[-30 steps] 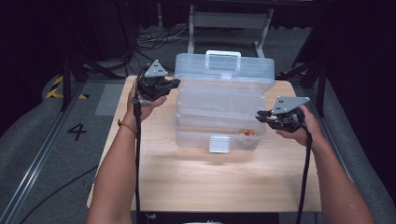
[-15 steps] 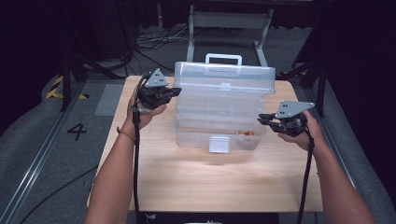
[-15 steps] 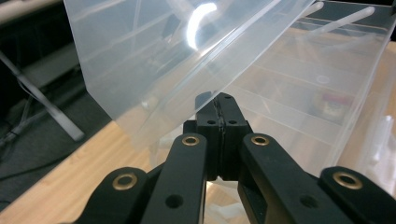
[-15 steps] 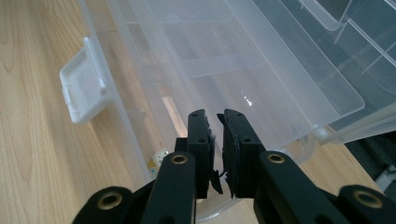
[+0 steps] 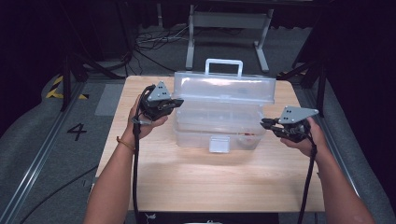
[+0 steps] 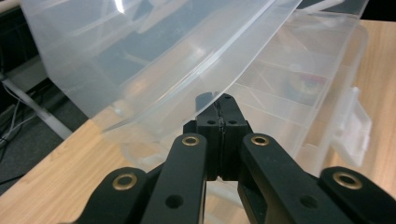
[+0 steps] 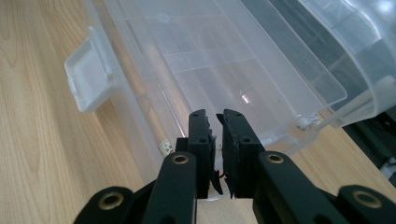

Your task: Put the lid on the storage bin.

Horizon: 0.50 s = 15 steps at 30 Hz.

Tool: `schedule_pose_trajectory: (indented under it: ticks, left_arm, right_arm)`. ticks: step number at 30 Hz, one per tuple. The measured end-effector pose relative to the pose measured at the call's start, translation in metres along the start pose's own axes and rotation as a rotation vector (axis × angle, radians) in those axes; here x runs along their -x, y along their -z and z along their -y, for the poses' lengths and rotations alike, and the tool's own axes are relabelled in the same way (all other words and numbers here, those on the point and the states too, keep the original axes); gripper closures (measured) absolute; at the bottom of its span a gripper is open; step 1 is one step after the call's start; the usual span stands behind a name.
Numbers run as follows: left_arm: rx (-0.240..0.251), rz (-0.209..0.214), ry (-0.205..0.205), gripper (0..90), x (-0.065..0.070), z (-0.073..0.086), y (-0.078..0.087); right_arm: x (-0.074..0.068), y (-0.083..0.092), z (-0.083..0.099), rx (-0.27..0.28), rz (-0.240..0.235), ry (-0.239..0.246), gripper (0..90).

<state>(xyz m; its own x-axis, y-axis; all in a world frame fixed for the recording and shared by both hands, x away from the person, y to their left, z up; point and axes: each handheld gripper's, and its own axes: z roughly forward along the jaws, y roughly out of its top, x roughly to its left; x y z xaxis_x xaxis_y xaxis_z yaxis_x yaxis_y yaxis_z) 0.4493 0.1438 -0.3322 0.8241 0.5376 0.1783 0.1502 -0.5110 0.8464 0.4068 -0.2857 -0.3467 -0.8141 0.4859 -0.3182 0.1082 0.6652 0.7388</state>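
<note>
Near edge of the wooden counter [image 5: 210,182] is bare board between the two forearms, plenty of open room there. Left gripper [image 5: 180,101] has its jaws pressed flat together, nothing between them; tips sit right at the left end of the clear plastic box [image 5: 219,126], just under the raised lid [image 5: 224,87]. In the left gripper view [image 6: 219,112] the lid edge [image 6: 187,60] hangs tilted directly over the tips, touching or nearly so, cannot tell which. Right gripper [image 5: 264,123] is almost shut, thin slit only, holding nothing; tips just beside the right end of the box, low by its base. Right gripper view [image 7: 215,122] shows the open tray wall [image 7: 224,70] straight ahead, and the white latch [image 7: 86,84] off to its left on the box's front. Little room between either gripper and the box ends; free counter outside each hand up to the side edges. A small coloured item [image 6: 303,86] lies in a far compartment, too blurred to name.

Beyond the box: counter's far edge, then grey floor [image 5: 88,98] with cables, a metal stand [image 5: 229,21], yellow-black tape and a "4" mark [image 5: 77,131] to the left.

Versus a second ago: the lid is now lifted open at the front, handle [image 5: 224,65] up higher; left gripper has dropped slightly and moved in toward the box; right gripper barely moved.
</note>
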Motion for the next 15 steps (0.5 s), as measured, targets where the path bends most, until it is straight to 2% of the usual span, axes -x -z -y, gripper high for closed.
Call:
schedule_pose_trajectory:
  ticks: [4,5,15]
  left_arm:
    - [-0.002,0.009,-0.004,90.0,0.007,0.001,0.002]
    - [-0.006,0.0,-0.005,90.0,0.009,0.001,0.001]
    - [-0.039,-0.005,-0.001,90.0,0.015,0.008,0.0]
  right_arm:
    - [0.0,0.0,0.003,0.012,0.002,-0.018,82.5]
    - [0.0,0.001,0.004,0.012,0.006,-0.019,82.6]
    - [0.002,0.002,0.013,0.001,0.016,-0.052,82.5]
